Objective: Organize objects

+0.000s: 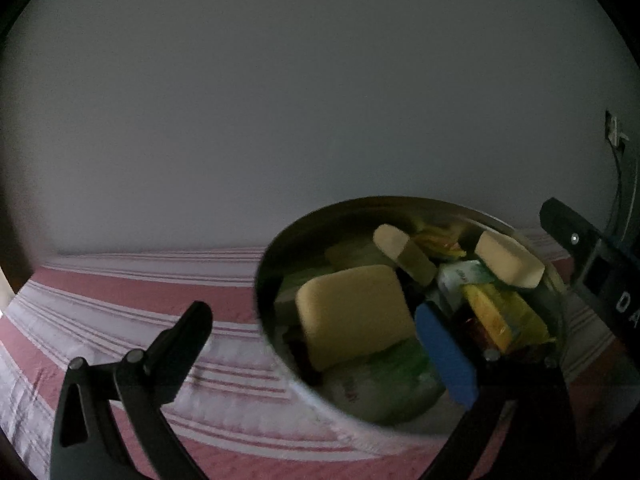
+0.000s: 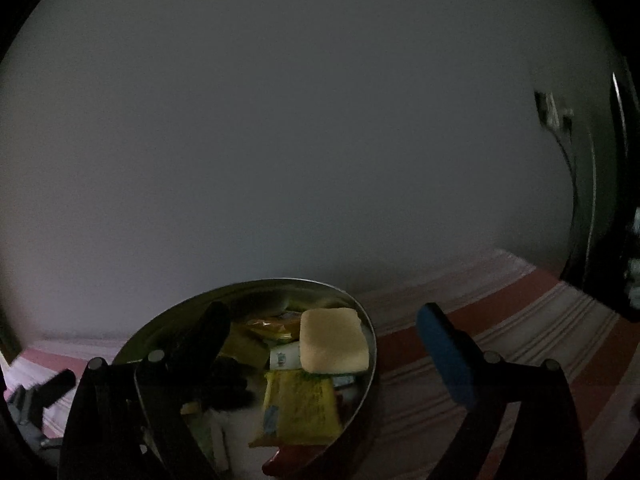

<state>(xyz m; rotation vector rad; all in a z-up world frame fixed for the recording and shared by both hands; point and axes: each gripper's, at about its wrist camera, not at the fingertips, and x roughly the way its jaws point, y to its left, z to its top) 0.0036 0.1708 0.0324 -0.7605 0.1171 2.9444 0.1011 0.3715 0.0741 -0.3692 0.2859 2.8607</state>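
Steel bowl [image 1: 276, 248] of sponges and packets between both released tongs, left gripper [image 1: 320, 332] and right gripper [image 2: 324, 332]; next, judged: select one item.

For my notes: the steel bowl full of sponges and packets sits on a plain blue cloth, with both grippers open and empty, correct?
Not quite: the cloth is red-and-white striped, not plain blue, as the left wrist view shows. The steel bowl does hold sponges and packets, and the left gripper and right gripper are open and empty.

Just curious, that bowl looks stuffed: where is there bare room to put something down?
The metal bowl is crowded with sponges and packets. Free patches: the striped cloth left of the bowl, up to the wall, and the cloth right of it.
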